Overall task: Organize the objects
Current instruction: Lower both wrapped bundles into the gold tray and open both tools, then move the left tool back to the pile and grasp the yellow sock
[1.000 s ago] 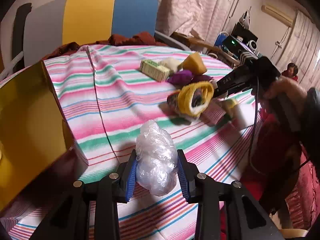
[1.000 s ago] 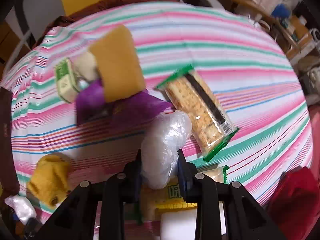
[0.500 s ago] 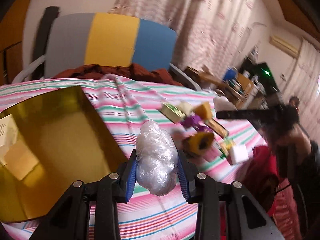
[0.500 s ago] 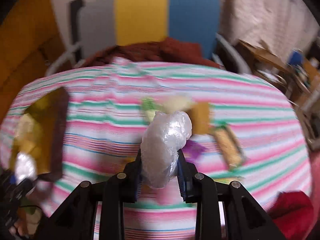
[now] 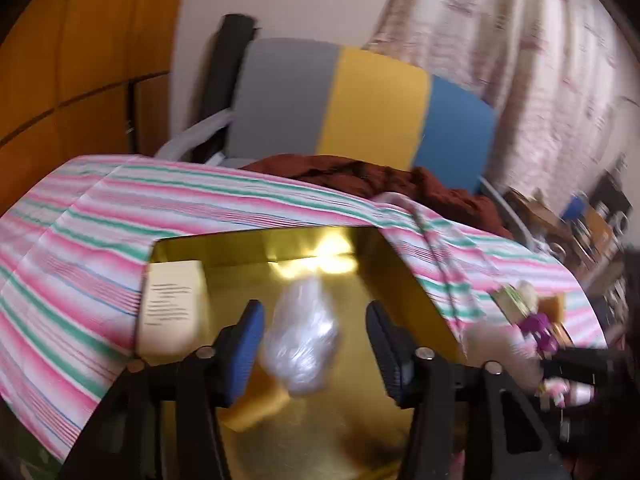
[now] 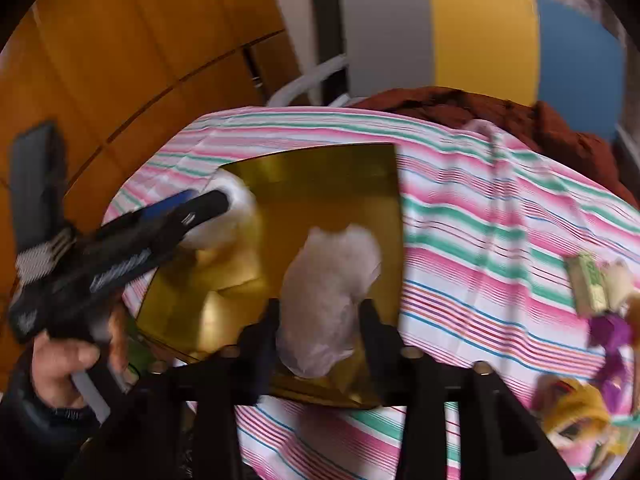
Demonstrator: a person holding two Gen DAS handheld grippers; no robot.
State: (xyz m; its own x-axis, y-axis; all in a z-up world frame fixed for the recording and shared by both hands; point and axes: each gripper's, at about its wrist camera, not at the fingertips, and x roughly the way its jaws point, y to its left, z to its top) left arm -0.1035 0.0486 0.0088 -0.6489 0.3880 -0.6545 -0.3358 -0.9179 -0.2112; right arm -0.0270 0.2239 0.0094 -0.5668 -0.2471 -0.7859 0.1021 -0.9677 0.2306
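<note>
Wood panelling (image 5: pixel 80 80) covers the left wall. A grey-yellow-blue chair (image 5: pixel 360 112) stands behind the table; patterned curtain (image 5: pixel 540 60) at right.

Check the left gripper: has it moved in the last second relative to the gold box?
Yes. The left gripper has swung from the striped cloth to over the gold box, and its fingers have opened around the plastic bundle.

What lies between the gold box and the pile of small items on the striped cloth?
Only bare striped cloth, seen in the right wrist view, separates the gold box from the pile of small items.
</note>
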